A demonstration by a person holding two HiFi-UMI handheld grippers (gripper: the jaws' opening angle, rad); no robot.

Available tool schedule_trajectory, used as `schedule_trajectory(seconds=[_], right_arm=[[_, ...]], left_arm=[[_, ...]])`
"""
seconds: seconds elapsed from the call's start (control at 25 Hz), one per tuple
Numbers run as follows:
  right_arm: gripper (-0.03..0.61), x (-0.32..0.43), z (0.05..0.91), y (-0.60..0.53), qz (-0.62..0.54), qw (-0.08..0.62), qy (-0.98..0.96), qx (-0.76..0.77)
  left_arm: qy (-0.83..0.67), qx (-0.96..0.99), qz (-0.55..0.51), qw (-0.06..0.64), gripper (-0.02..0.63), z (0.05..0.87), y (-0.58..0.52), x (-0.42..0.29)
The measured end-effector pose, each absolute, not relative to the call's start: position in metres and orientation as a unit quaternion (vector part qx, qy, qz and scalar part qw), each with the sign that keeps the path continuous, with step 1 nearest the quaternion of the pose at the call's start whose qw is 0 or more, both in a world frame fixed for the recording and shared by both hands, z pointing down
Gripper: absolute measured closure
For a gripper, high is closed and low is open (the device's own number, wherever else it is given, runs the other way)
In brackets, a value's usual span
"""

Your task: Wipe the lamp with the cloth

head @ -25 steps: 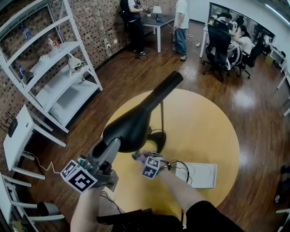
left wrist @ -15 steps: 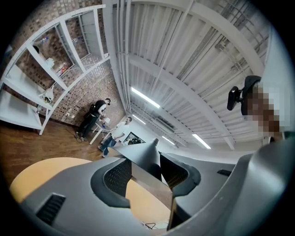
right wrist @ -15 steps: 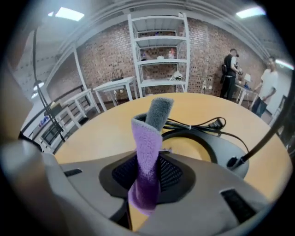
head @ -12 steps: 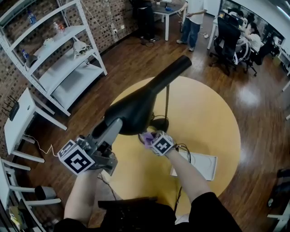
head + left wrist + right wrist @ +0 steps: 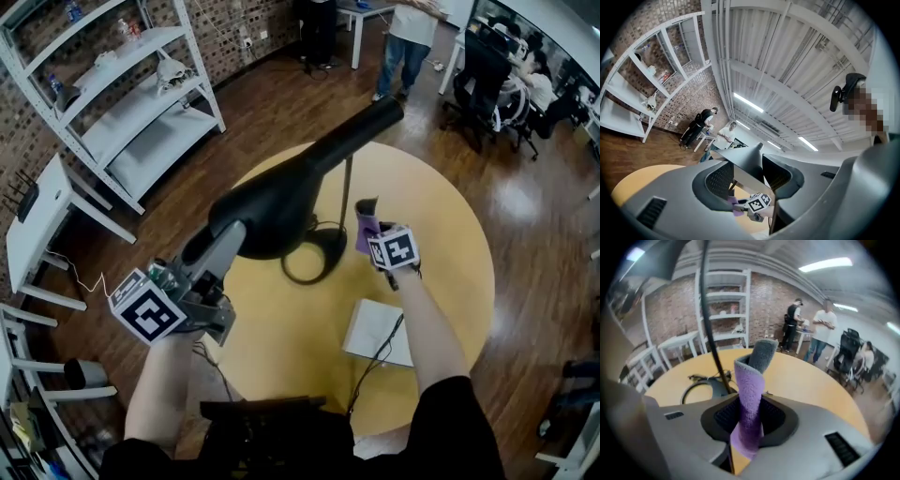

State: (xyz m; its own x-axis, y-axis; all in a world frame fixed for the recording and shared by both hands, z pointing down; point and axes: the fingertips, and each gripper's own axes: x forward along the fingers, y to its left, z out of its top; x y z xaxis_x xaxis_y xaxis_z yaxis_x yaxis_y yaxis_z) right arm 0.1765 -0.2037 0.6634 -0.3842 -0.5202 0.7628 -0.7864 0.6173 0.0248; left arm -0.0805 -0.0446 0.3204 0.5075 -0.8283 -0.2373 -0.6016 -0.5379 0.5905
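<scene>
Round yellow table (image 5: 450, 225), left claw (image 5: 749, 176) clamped on black lamp head (image 5: 281, 211), right claw (image 5: 749, 427) closed on upright purple cloth (image 5: 751, 385)

The head camera looks steeply down on the round table (image 5: 450, 225), the left gripper (image 5: 225, 246) camera tilts up along the lamp (image 5: 281, 211) toward the ceiling (image 5: 787, 61), the right gripper (image 5: 370, 242) camera faces across the table, and all three catch the shelves (image 5: 141, 112).
</scene>
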Motion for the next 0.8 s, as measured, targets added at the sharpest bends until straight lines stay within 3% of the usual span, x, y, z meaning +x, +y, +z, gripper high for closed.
schedule_trajectory(seconds=[0.12,0.2,0.4,0.56,0.8], right_arm=[[0.479,0.145,0.662,-0.222,0.236,0.285,-0.838,0.401],[0.479,0.126,0.672,-0.229,0.242,0.278,-0.84,0.398],[0.483,0.116,0.728,-0.201,0.194,0.403,-0.817,0.365],[0.483,0.094,0.725,-0.171,0.144,0.411,-0.851,0.293],[0.483,0.084,0.712,-0.125,0.013,0.518,-0.831,0.2]], left_arm=[[-0.437,0.836,-0.245,0.226,0.439,0.324,-0.041,-0.086],[-0.442,0.834,-0.242,0.225,0.437,0.323,-0.04,-0.089],[-0.444,0.833,-0.238,0.229,0.437,0.324,-0.04,-0.089],[-0.435,0.833,-0.253,0.229,0.437,0.321,-0.04,-0.092],[-0.427,0.836,-0.263,0.221,0.443,0.316,-0.041,-0.095]])
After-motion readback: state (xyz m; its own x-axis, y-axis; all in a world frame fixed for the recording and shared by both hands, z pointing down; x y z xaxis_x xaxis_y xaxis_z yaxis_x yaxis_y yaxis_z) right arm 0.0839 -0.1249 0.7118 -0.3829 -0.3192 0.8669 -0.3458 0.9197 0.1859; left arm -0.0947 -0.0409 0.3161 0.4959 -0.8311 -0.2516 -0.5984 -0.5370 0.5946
